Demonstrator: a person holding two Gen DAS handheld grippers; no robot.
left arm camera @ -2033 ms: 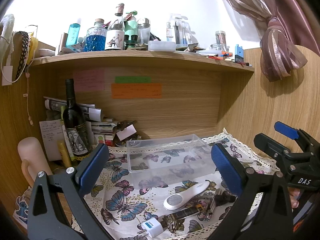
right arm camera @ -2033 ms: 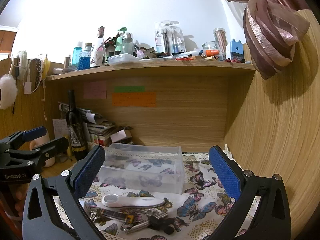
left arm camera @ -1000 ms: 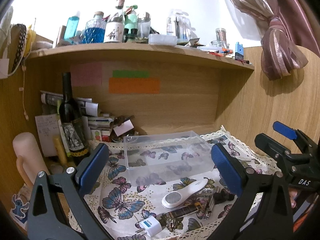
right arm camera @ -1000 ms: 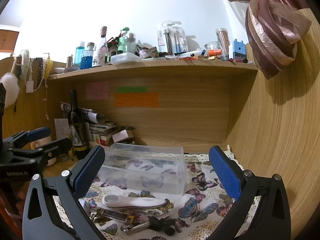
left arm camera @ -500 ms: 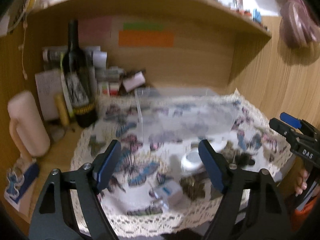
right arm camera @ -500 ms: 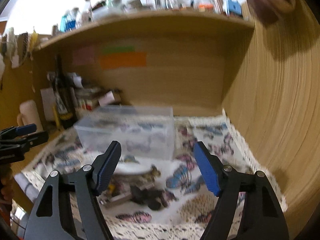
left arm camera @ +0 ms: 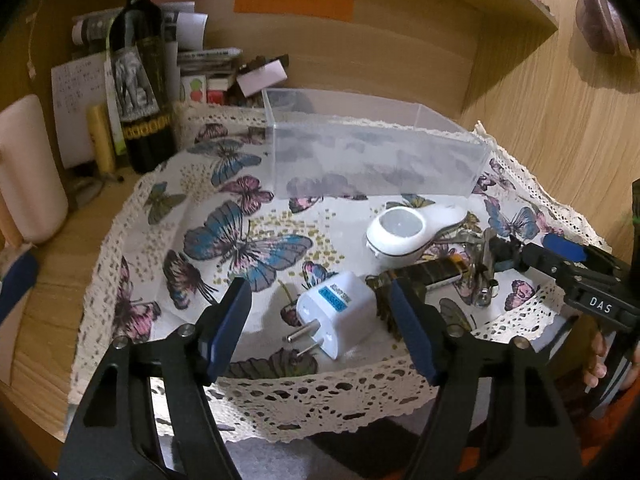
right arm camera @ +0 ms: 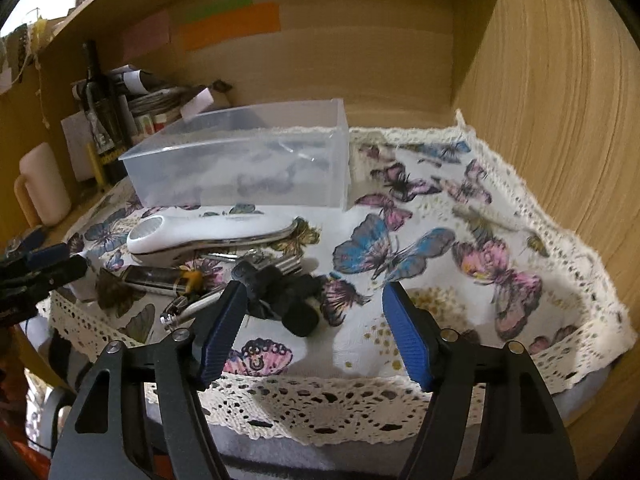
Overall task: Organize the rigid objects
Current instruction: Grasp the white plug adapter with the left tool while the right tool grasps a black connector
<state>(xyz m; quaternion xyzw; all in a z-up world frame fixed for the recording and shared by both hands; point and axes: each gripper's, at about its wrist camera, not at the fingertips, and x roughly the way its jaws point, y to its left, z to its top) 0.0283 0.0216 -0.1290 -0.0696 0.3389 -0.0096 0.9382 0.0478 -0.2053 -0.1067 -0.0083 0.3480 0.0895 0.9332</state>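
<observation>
Plug adapter (left arm camera: pixel 334 317) on tablecloth (left arm camera: pixel 168 248), before clear bin (left arm camera: pixel 372 156); wine bottle (left arm camera: pixel 140 76) left.

The letters "DAS" stand in white on the black body of the right gripper (left arm camera: pixel 568 254); other labels are illegible.

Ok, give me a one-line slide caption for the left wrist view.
Open left claw lined up on the white plug adapter, clear box waiting behind on the butterfly cloth.
</observation>
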